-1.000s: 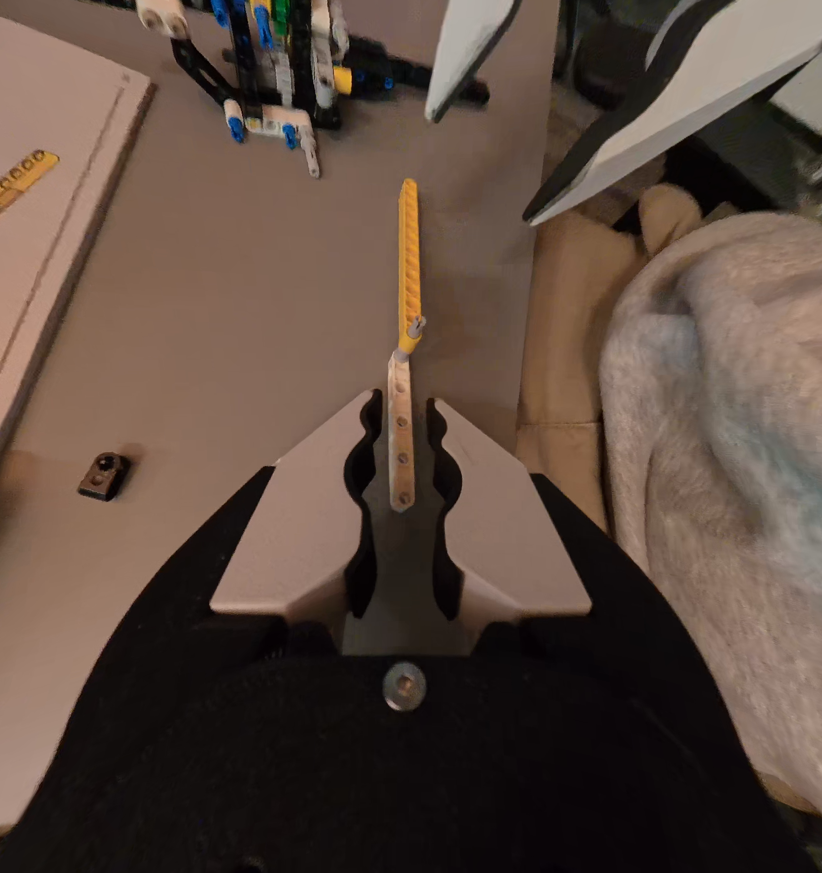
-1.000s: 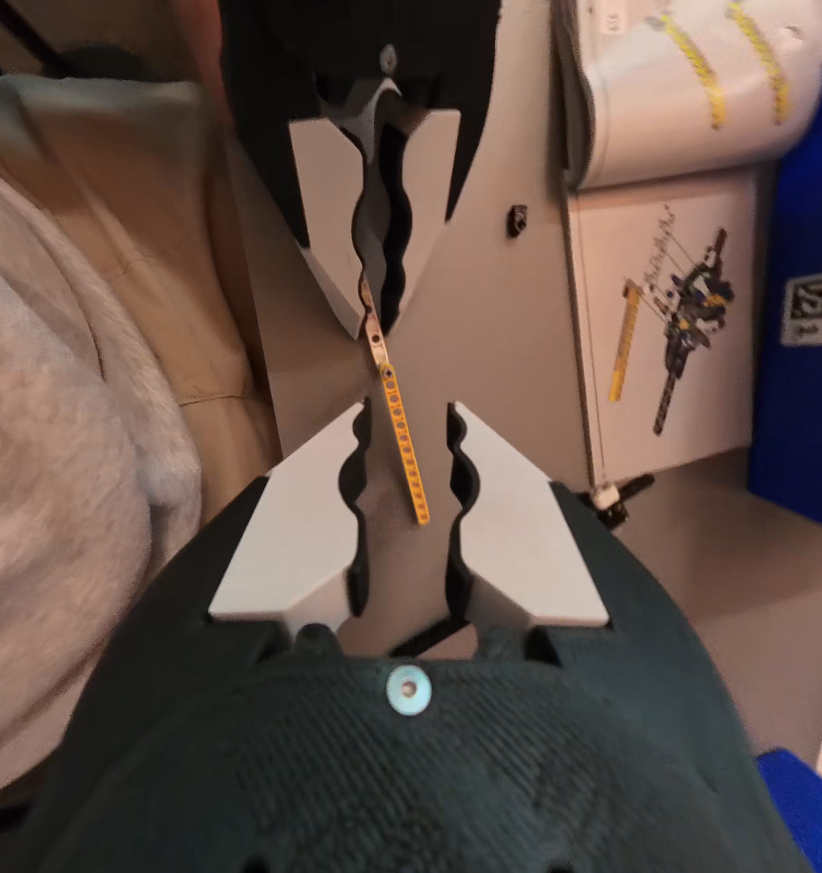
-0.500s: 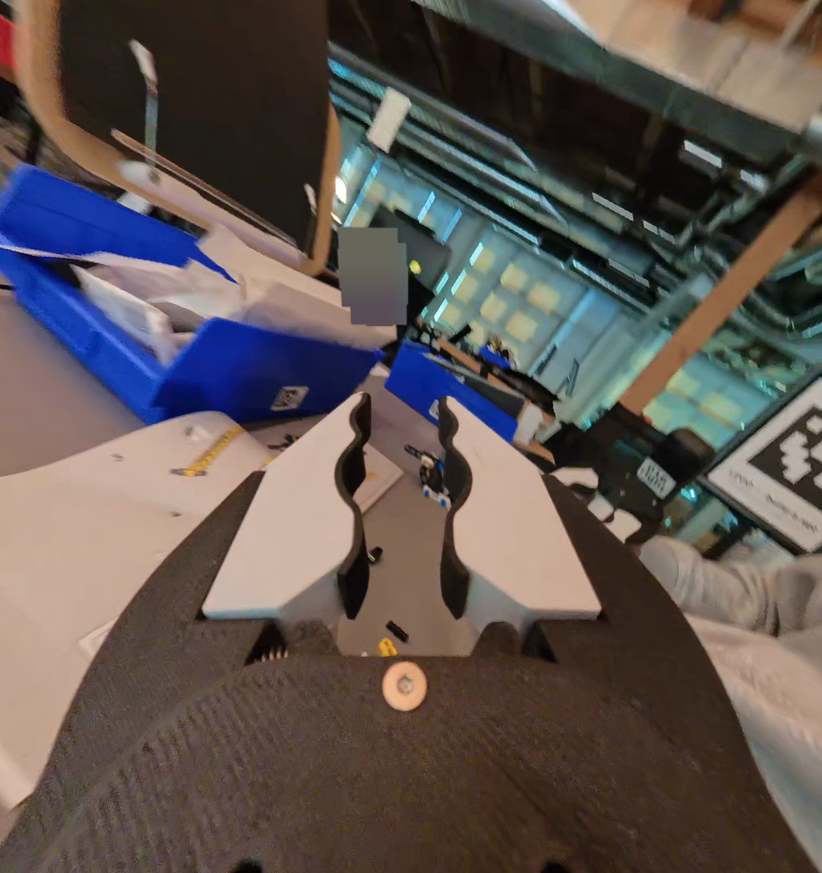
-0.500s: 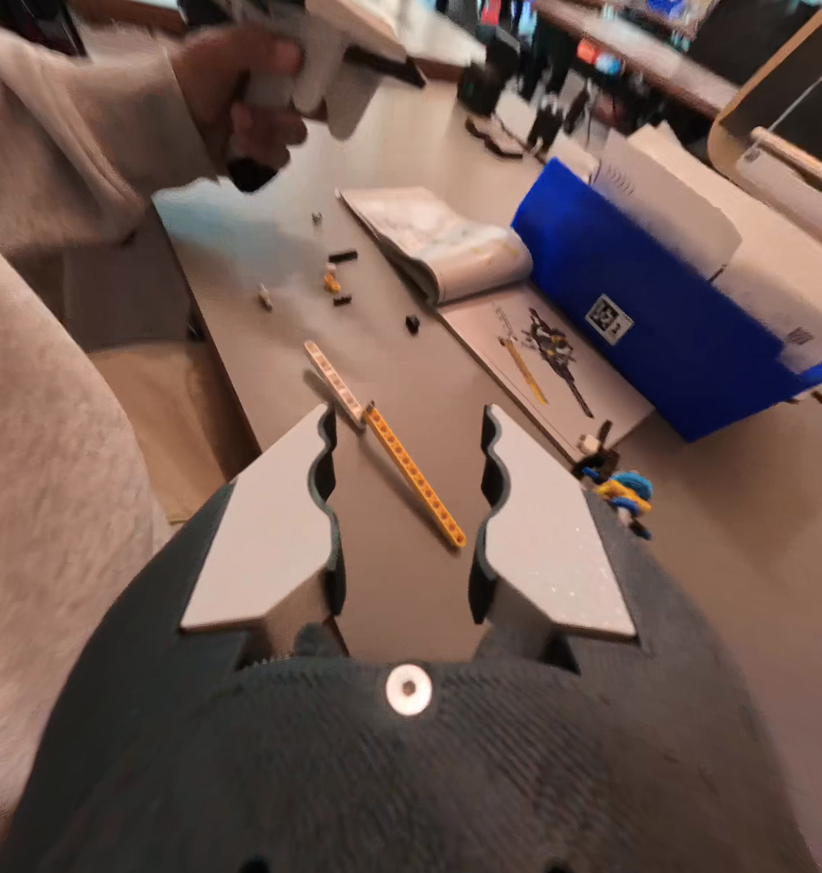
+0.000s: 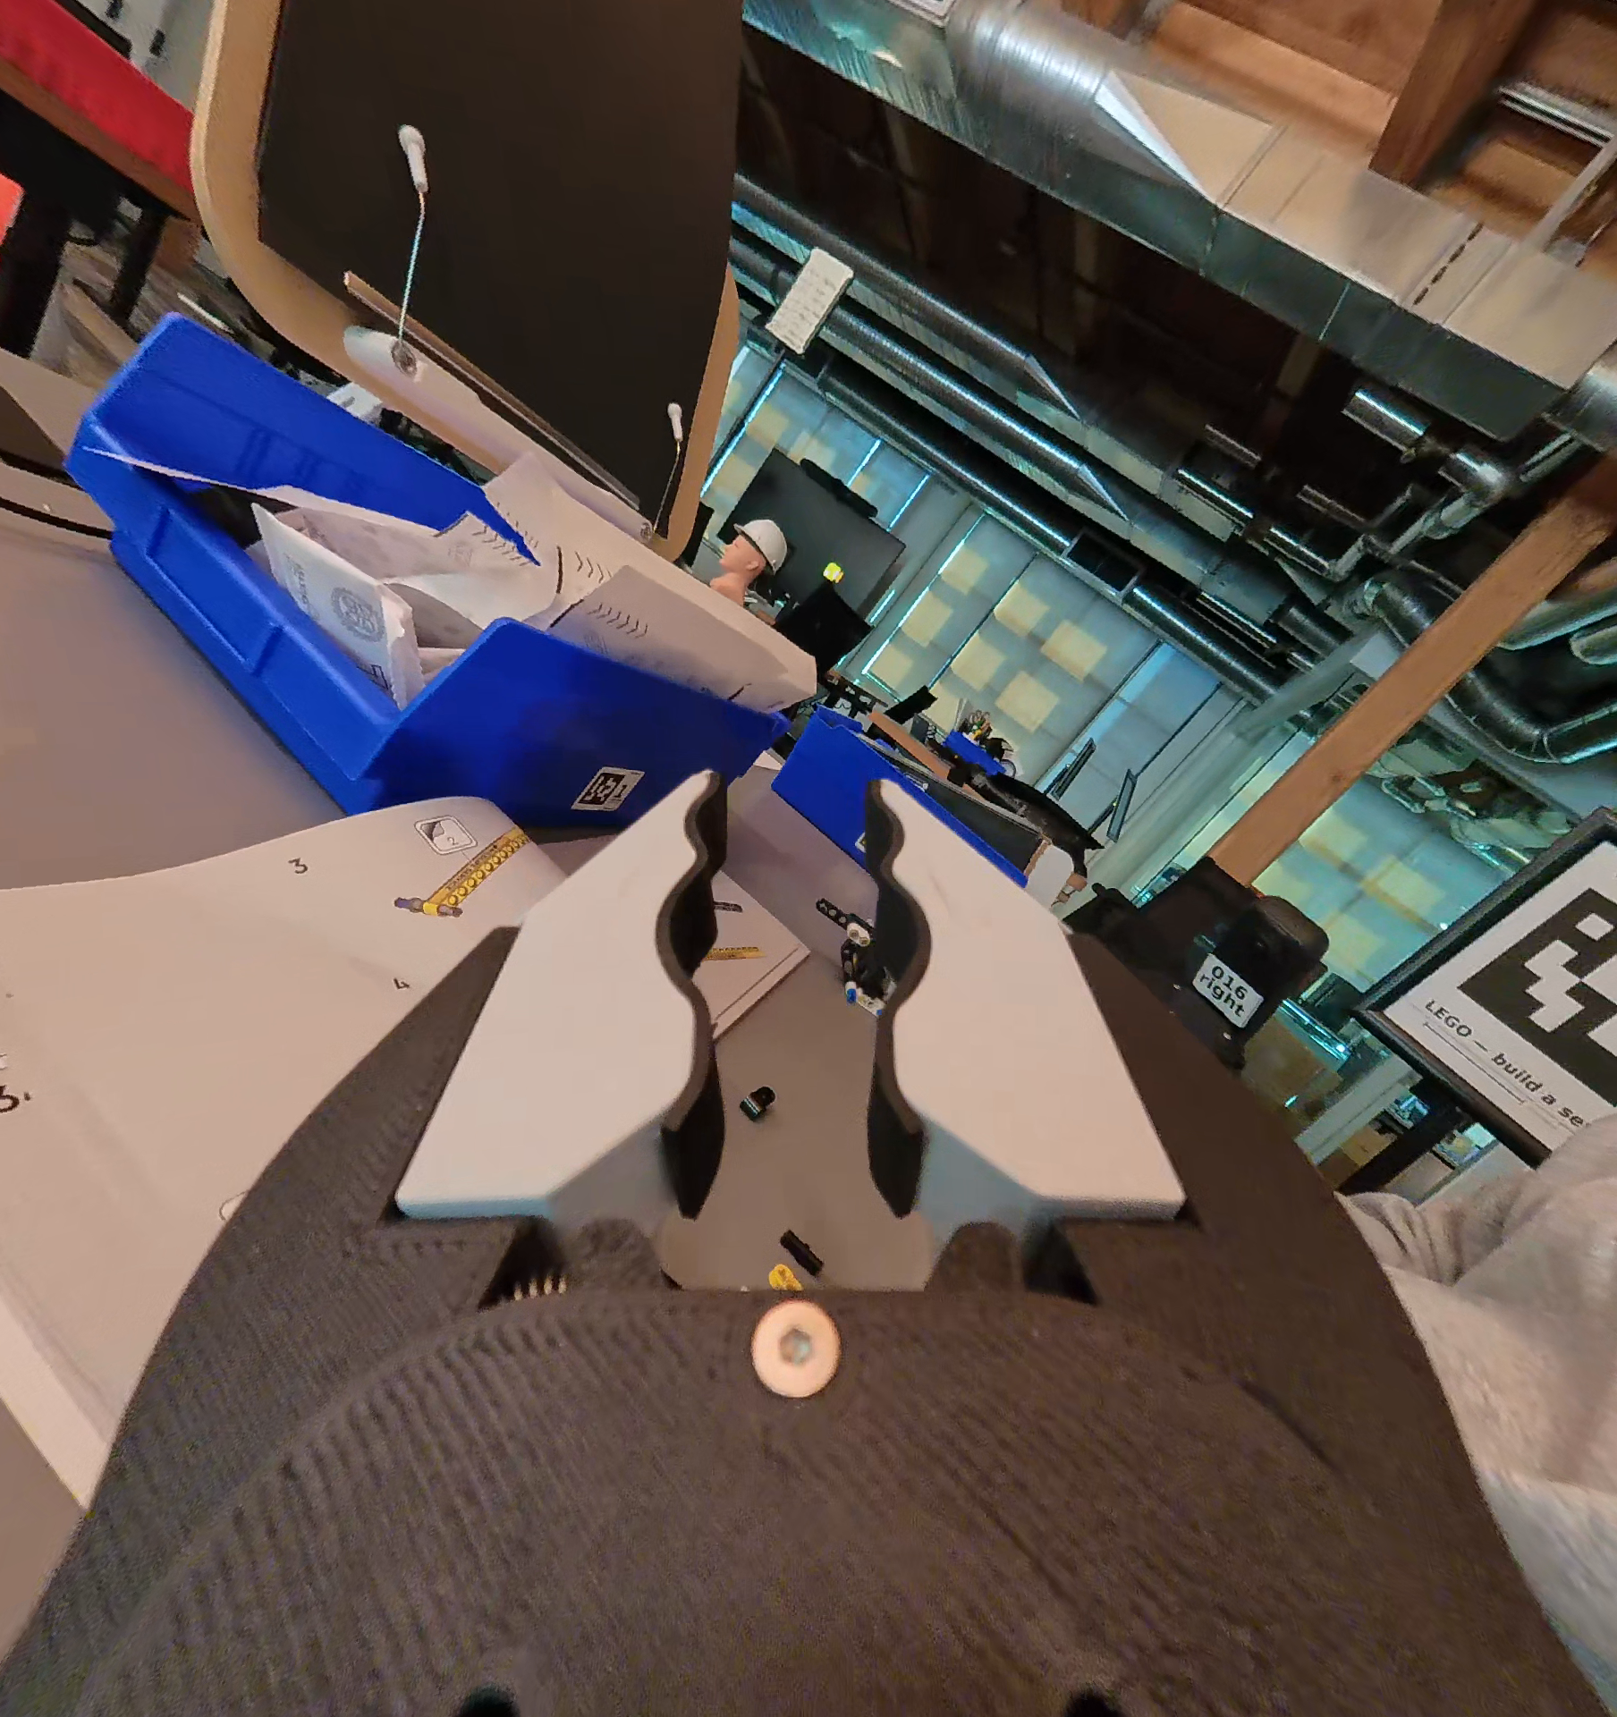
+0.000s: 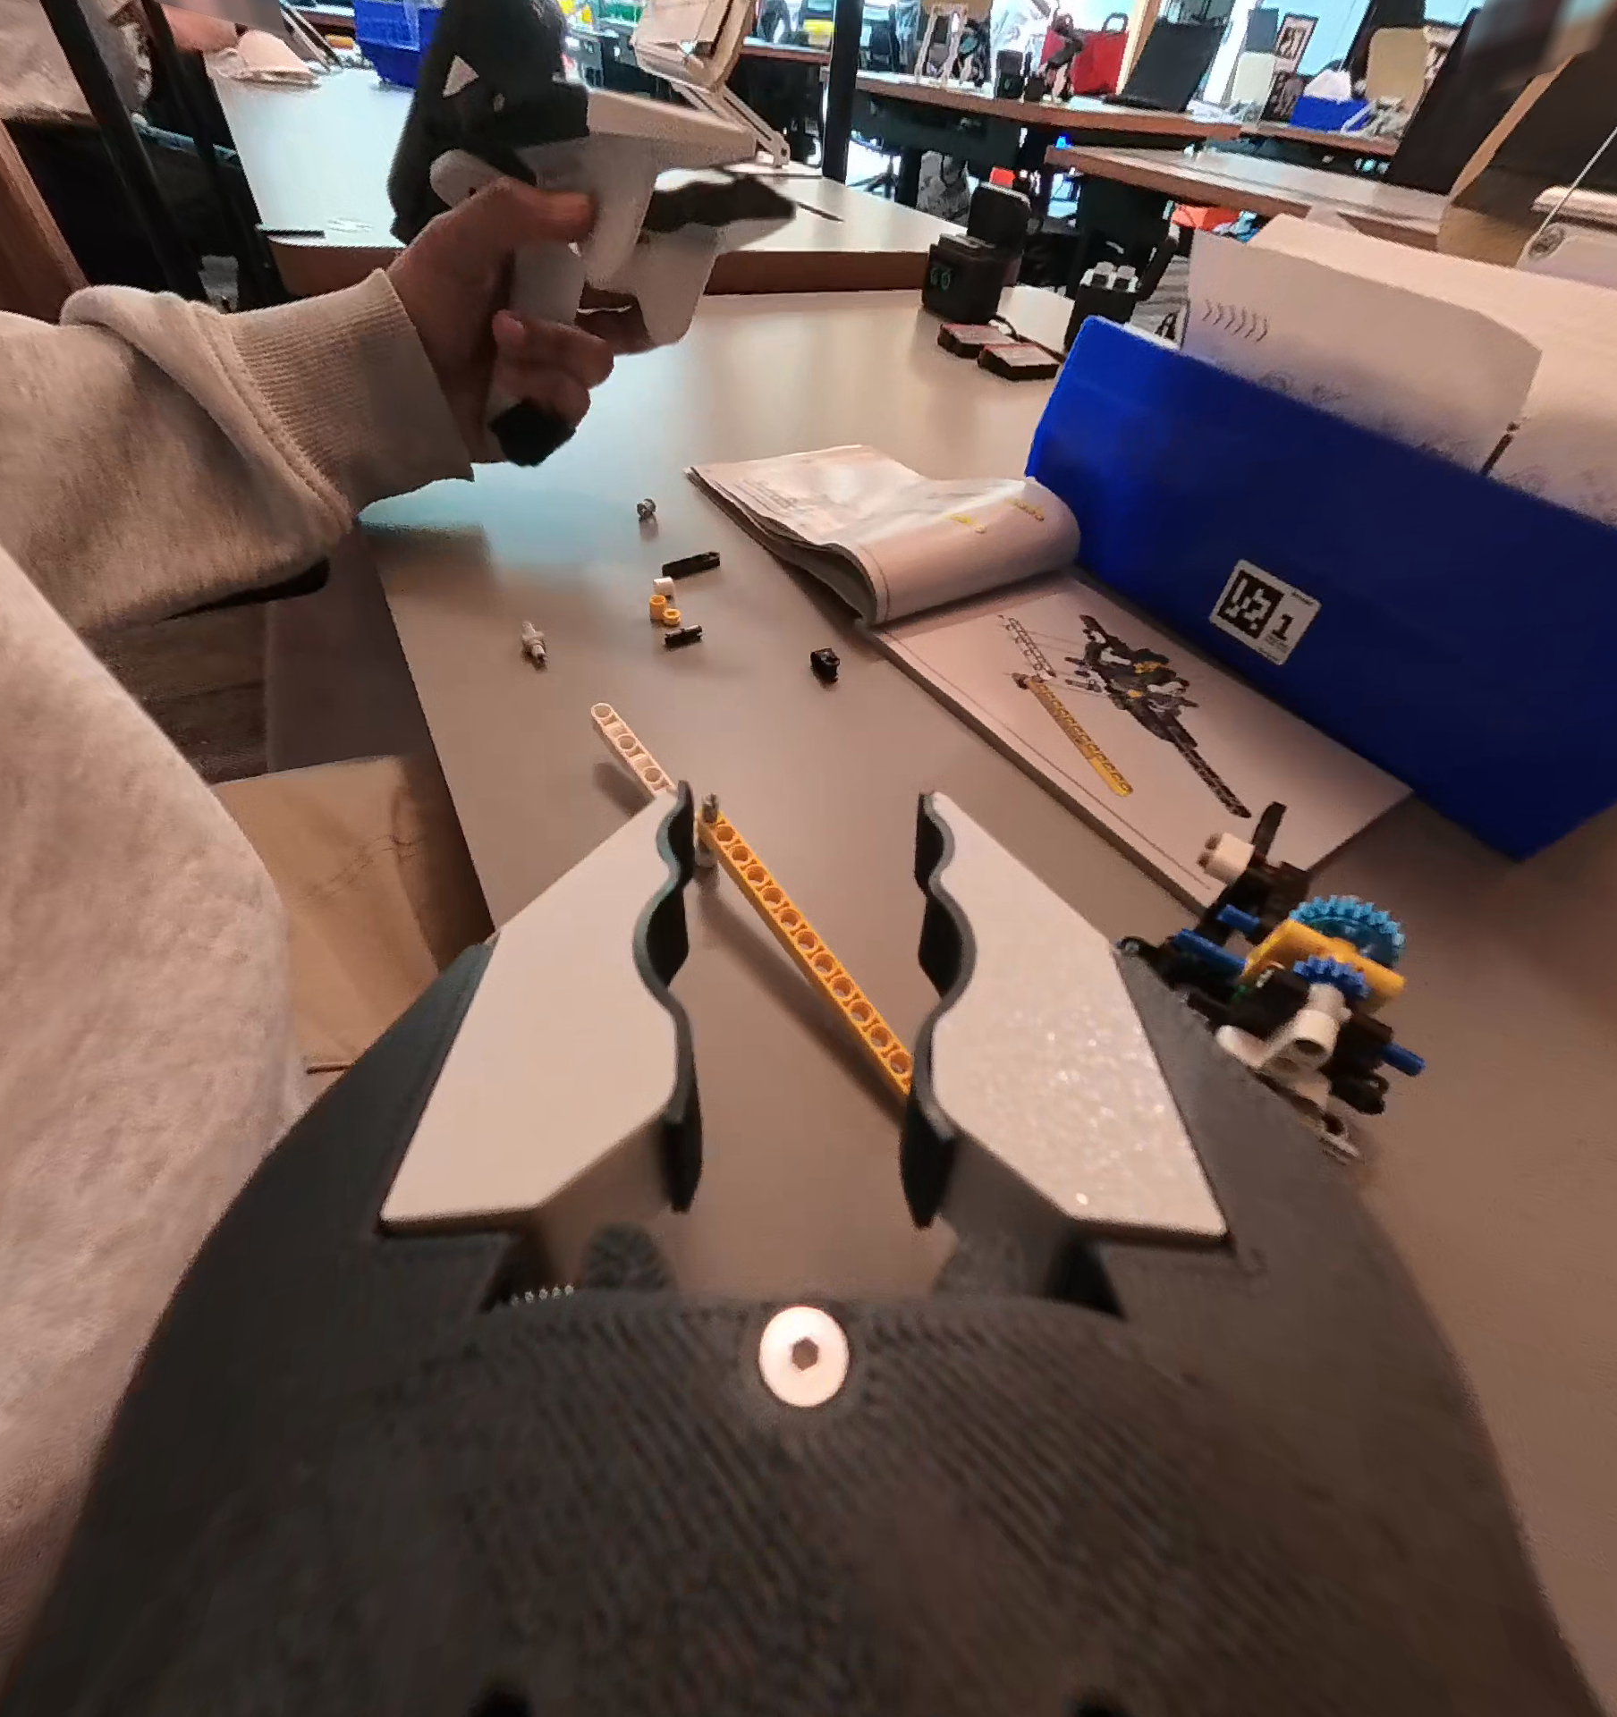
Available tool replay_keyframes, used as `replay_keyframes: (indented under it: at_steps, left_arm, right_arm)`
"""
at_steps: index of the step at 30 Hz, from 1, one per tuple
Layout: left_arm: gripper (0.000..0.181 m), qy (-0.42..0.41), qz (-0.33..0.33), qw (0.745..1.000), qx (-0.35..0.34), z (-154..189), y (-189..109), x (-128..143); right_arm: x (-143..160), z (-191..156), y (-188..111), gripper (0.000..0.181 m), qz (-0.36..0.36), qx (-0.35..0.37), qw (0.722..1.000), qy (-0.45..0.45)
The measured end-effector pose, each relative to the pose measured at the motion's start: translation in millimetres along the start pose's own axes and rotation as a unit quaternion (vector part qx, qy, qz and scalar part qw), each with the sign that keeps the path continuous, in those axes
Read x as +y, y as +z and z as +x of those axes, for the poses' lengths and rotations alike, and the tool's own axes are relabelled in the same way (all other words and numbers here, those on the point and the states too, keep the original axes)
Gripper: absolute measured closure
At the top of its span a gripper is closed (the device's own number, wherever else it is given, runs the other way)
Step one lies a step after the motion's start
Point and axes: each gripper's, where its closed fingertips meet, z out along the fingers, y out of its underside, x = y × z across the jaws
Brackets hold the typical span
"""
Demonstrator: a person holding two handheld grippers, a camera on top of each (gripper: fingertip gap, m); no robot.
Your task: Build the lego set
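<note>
Left wrist view: the left gripper point(image 5: 794, 938) is raised and tilted up toward the ceiling, its jaws apart and empty. Below the fingers lie small loose pins point(image 5: 756, 1102) on the table point(image 5: 61, 688); the instruction booklet point(image 5: 182, 1003) is to the left and the blue bin point(image 5: 470, 706) is ahead-left. One second ago this gripper pointed down with the white beam between its fingers; that beam is now out of this view.

Right wrist view: the right gripper point(image 6: 800, 920) hovers above the table with jaws apart, holding nothing. The yellow beam point(image 6: 805, 948) lies flat between and below the fingers, joined end to end with the white beam point(image 6: 633, 748), which extends ahead-left. The partial model point(image 6: 1288, 994) sits to the right. The joined beams look light, rigid and smooth, and the pin joint may flex, so a grip across the narrow sides near the joint seems safest. One second ago the view looked straight down and the left gripper closed on the white end; now the left gripper is lifted well clear.
</note>
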Motion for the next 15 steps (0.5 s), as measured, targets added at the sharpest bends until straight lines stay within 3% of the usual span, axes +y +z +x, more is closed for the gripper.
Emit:
replay_keyframes:
  at_steps: [15]
  left_arm:
    - [0.154,0.002,0.008,1.0,0.003,4.8,-3.5,-5.0]
  right_arm:
    - [14.6,-5.6,10.8,0.141,-0.056,-0.026,0.998,0.005]
